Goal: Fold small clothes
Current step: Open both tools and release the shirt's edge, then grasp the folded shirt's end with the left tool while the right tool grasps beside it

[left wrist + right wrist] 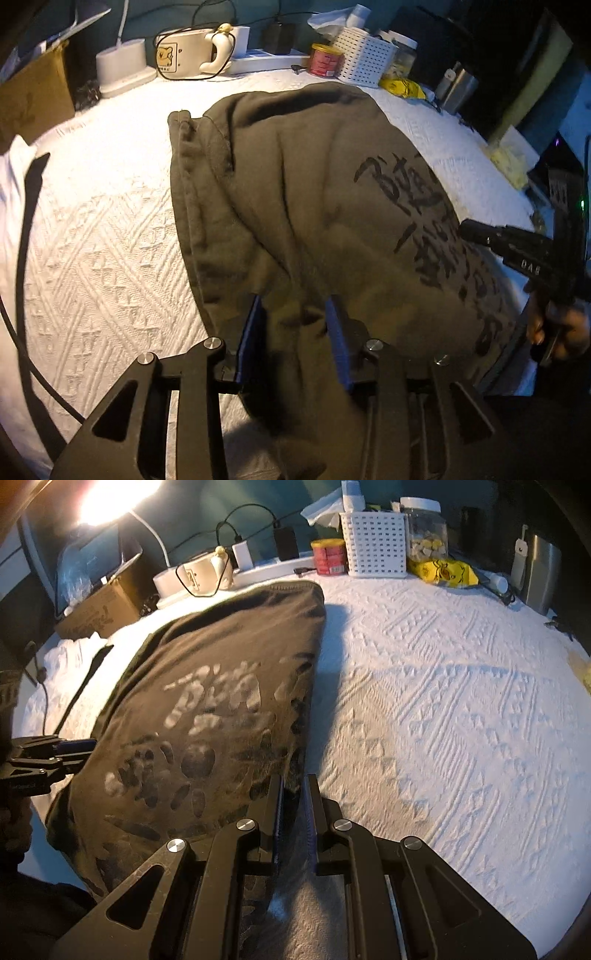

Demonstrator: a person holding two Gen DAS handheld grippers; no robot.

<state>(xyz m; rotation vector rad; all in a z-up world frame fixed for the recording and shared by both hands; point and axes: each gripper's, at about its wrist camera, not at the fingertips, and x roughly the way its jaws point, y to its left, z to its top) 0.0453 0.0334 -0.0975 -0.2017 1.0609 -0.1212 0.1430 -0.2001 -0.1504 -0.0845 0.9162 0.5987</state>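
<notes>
An olive T-shirt (314, 184) with a dark print lies spread on the white textured bedspread (110, 240). At the shirt's near edge, my left gripper (293, 306) has its jaws apart, with a loose bunch of the cloth lying between them. In the right wrist view the same shirt (207, 686) fills the left half, and my right gripper (295, 782) is shut narrowly on its near right edge. That right gripper (466, 226) also shows at the shirt's right side in the left wrist view, held by a hand (565, 328). The left gripper (86, 747) sits at the shirt's left edge.
Along the far edge stand a cardboard box (99, 609), a lamp base (123, 64), a red can (328, 555), a white perforated basket (375, 546), a jar (424, 528), a yellow packet (443, 572) and a metal box (541, 576). A black cable (22, 236) runs along the left. Bare bedspread (443, 701) stretches right of the shirt.
</notes>
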